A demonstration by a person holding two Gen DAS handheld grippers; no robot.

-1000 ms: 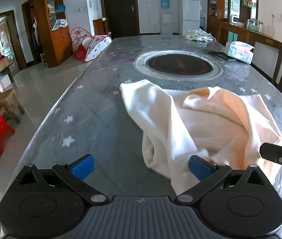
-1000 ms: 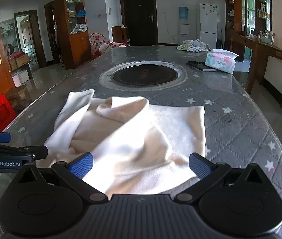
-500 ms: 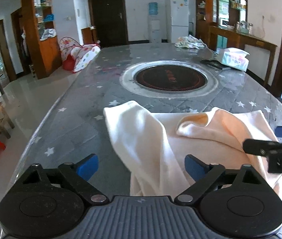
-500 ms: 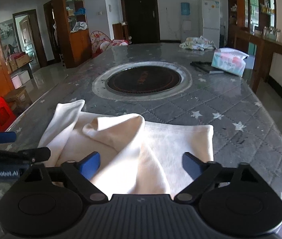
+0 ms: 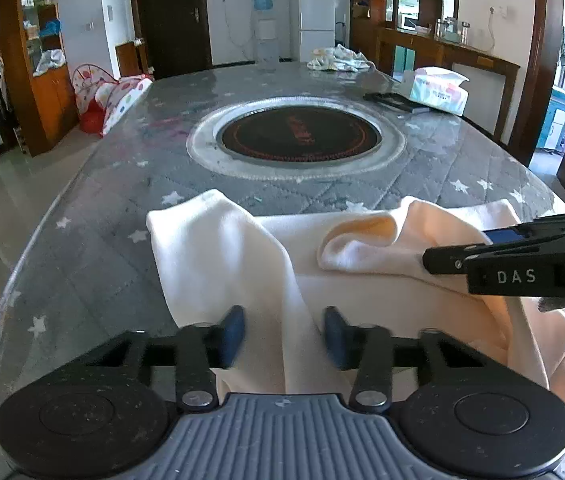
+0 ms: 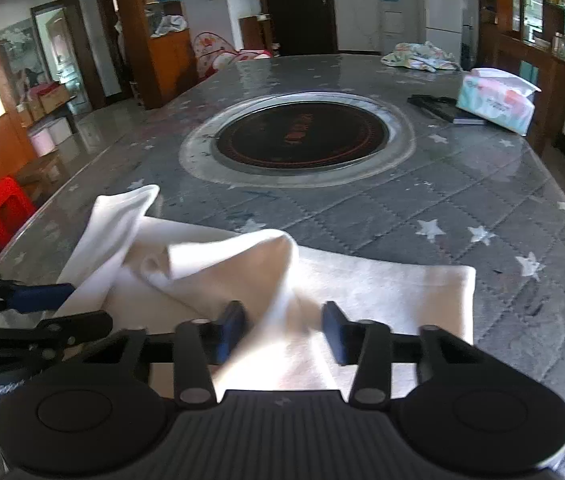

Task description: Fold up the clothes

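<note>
A cream cloth [image 5: 362, 292] lies rumpled on the grey star-patterned table [image 5: 94, 240] near its front edge. It also shows in the right wrist view [image 6: 382, 292]. My left gripper [image 5: 282, 336] has its jaws partly closed, with a fold of the cloth's left part between the blue pads. My right gripper [image 6: 282, 332] has its jaws partly closed around a raised fold at the cloth's middle. The right gripper shows side-on in the left wrist view [image 5: 522, 260]; the left gripper shows at the left edge of the right wrist view [image 6: 22, 312].
A round black hob with a silver ring [image 5: 298, 136] is set into the table's middle. A tissue pack [image 5: 438, 90] and a black flat object [image 5: 394, 101] lie at the far right. A bundle of patterned cloth [image 5: 338, 58] lies at the far end. A red stool [image 6: 2, 212] stands left.
Both grippers have moved forward onto the cloth and their jaws have narrowed from wide open to partly closed around folds. The cloth's folds have been pulled up and shifted.
</note>
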